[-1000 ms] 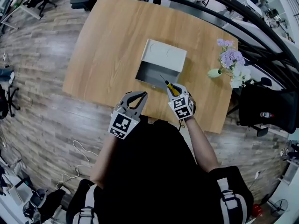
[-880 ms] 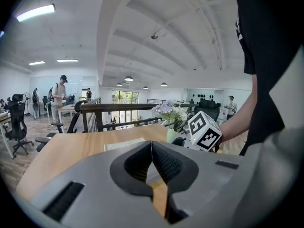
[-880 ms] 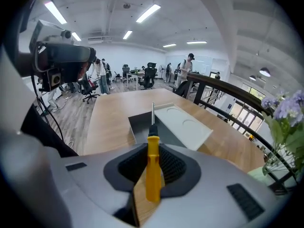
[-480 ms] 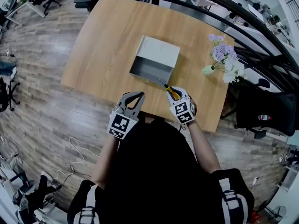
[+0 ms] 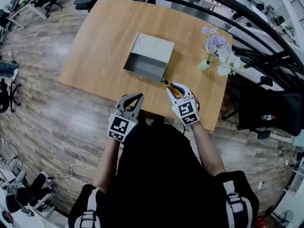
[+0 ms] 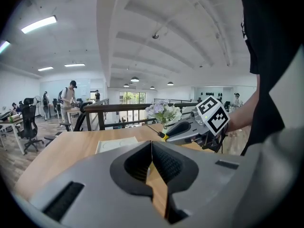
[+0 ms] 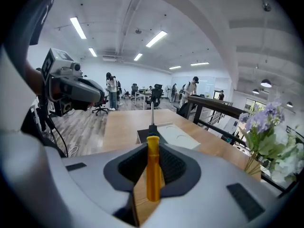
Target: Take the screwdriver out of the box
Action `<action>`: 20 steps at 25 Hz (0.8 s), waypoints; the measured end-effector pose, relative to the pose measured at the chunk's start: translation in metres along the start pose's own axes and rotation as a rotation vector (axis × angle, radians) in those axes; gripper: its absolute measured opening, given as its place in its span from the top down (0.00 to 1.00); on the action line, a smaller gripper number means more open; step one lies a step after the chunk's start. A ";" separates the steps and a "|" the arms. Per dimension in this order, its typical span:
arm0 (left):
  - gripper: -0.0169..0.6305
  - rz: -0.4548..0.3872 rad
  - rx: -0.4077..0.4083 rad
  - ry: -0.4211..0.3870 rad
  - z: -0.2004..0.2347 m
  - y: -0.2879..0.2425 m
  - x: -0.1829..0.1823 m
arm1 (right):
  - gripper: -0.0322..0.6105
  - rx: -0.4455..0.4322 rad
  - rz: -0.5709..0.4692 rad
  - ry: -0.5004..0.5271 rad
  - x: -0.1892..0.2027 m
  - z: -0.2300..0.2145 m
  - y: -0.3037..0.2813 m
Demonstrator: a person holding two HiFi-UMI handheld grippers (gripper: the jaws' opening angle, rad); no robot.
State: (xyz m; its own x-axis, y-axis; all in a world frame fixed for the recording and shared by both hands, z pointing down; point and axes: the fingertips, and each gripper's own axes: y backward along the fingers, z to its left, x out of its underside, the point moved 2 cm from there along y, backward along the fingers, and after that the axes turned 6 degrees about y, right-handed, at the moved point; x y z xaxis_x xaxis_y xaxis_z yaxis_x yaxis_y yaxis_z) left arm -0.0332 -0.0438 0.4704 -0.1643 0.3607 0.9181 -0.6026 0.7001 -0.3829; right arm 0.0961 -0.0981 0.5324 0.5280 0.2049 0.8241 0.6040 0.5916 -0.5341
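- My right tongs (image 7: 153, 152) are clamped on the yellow-handled screwdriver (image 7: 153, 175). Its metal shaft points ahead past the jaw tips.
- My left tongs (image 6: 152, 145) are pressed together with nothing between them, at the near table edge.
- The screwdriver is out of the grey open-topped box (image 5: 148, 56), tip near the box's near-right corner.
- The box sits mid light wooden table (image 5: 104, 42), with the vase of purple-and-white flowers (image 5: 216, 51) to its right.

Top (image 5: 156, 175): black, short-sleeved, is worn.
Left gripper (image 5: 137, 98): grey, fitted with black-and-white marker cube (image 5: 119, 127).
Right gripper (image 5: 172, 88): grey, marked alike.
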 end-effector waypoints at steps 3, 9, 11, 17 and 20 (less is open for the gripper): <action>0.94 -0.001 0.000 -0.005 -0.013 -0.004 0.000 | 0.81 0.006 -0.014 0.017 0.003 -0.003 0.014; 0.94 0.002 -0.002 0.002 -0.035 -0.006 0.006 | 0.81 0.001 -0.005 0.048 0.024 -0.002 0.032; 0.94 0.003 -0.009 0.009 -0.038 -0.005 0.009 | 0.81 0.003 -0.013 0.041 0.028 -0.001 0.037; 0.94 -0.007 -0.016 0.020 -0.042 -0.007 0.006 | 0.81 0.015 -0.025 0.017 0.027 -0.005 0.047; 0.94 -0.016 -0.015 0.010 -0.045 -0.009 0.001 | 0.81 0.016 -0.030 0.015 0.027 -0.006 0.049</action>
State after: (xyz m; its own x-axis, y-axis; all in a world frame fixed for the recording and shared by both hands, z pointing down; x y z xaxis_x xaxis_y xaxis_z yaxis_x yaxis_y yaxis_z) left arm 0.0075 -0.0219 0.4703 -0.1472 0.3554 0.9231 -0.5930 0.7152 -0.3699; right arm 0.1436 -0.0685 0.5274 0.5189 0.1754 0.8367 0.6098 0.6099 -0.5061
